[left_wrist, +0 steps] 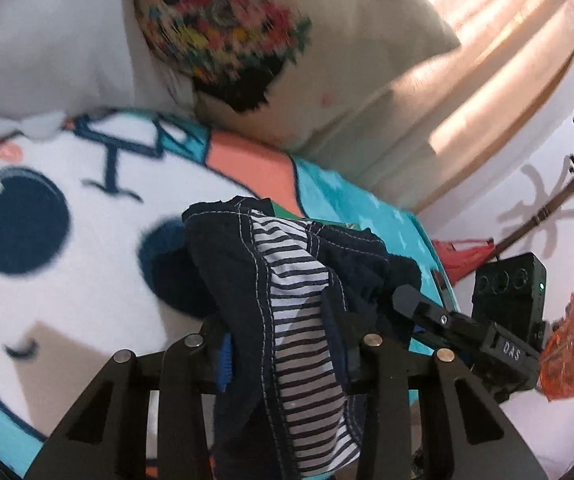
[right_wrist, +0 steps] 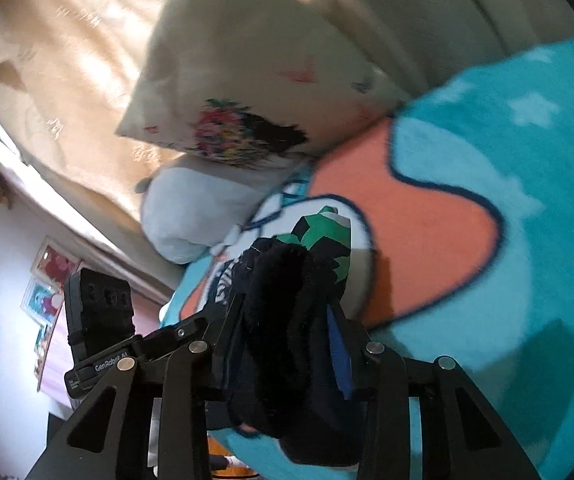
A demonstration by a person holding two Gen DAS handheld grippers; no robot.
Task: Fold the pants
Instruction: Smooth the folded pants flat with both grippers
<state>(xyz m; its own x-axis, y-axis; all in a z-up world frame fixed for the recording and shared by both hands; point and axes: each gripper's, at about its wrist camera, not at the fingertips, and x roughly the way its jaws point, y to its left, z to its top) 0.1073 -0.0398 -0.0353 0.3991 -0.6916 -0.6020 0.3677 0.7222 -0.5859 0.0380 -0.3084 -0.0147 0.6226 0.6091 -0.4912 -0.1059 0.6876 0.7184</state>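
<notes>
The pants (left_wrist: pixel 287 288) are dark navy with white stitching and a navy-and-white striped lining. My left gripper (left_wrist: pixel 283 344) is shut on a bunch of them and holds it above the bed blanket (left_wrist: pixel 67 272). My right gripper (right_wrist: pixel 283 332) is shut on another dark bunch of the pants (right_wrist: pixel 279 320), also lifted above the blanket (right_wrist: pixel 507 280). The right gripper shows at the right of the left wrist view (left_wrist: pixel 427 308), close beside the left one. The left gripper shows at the left of the right wrist view (right_wrist: pixel 207 324). The fingertips are hidden in cloth.
A cartoon-print blanket in teal, white and orange covers the bed. A green patterned cloth (right_wrist: pixel 323 236) lies beyond the pants. Cream pillows (left_wrist: pixel 287 40) (right_wrist: pixel 247 100) lean at the bed's head. A curtain (right_wrist: pixel 67 100) and a wall with pictures (right_wrist: pixel 47 280) stand beyond the bed's edge.
</notes>
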